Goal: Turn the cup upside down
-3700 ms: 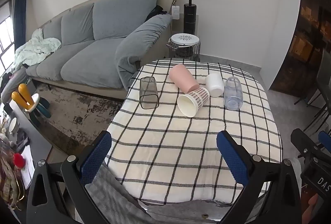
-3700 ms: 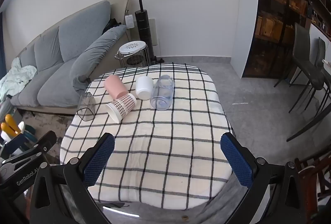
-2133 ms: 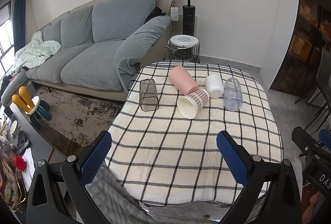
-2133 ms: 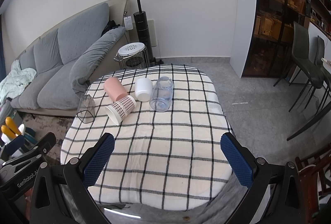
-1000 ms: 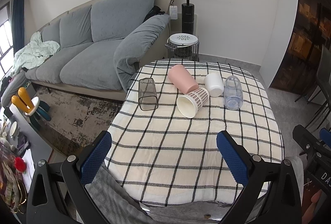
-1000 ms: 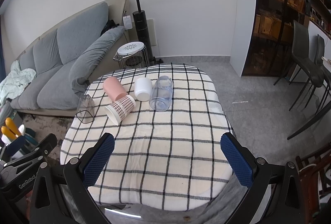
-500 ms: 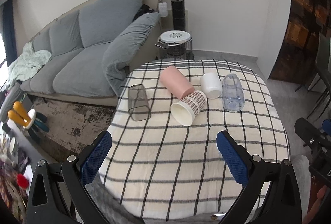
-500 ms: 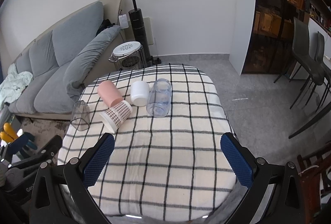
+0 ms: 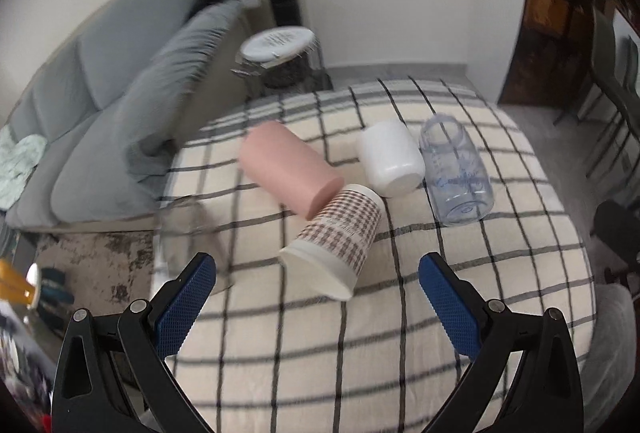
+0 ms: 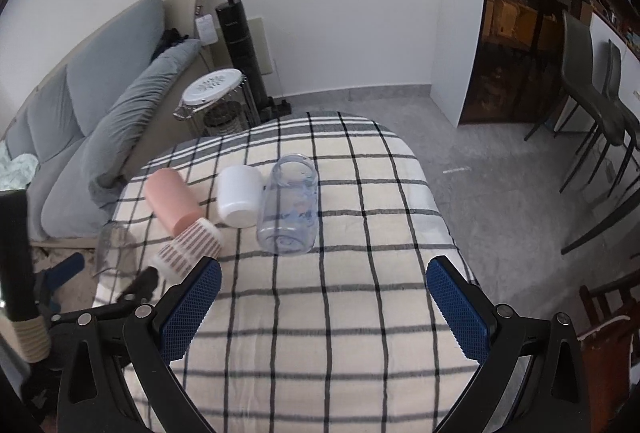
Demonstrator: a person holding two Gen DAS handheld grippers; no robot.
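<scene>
A grey fabric sofa (image 10: pixel 92 121) with plump cushions stands along the white wall, beyond the far left corner of the table. The table (image 9: pixel 400 313) is covered with a cream cloth crossed by dark check lines, soft and slightly wrinkled. A tall black stick vacuum (image 10: pixel 236 33) leans upright against the wall, and just in front of it sits a round wire stand with a white perforated top (image 10: pixel 212 85).

Five cups are grouped on the far half of the cloth. A clear plastic bottle-shaped cup (image 9: pixel 456 173) with faint blue markings lies on its side, touching a squat white cup (image 9: pixel 392 159) beside it. A smooth pink cylinder cup (image 9: pixel 290 169) lies tilted on its side, its end against a paper cup (image 9: pixel 340 233) printed with a brown houndstooth pattern, which also lies on its side with its white rim facing the left gripper (image 9: pixel 316 301). A smoky clear tumbler (image 9: pixel 188 237) stands near the table's left edge, blurred.

The left gripper's blue textured pads (image 9: pixel 184 305) are spread wide, with the paper cup lying just ahead, between their lines and untouched. The right gripper (image 10: pixel 324 309) is likewise spread wide above the cloth, the clear cup ahead of it, holding nothing.
</scene>
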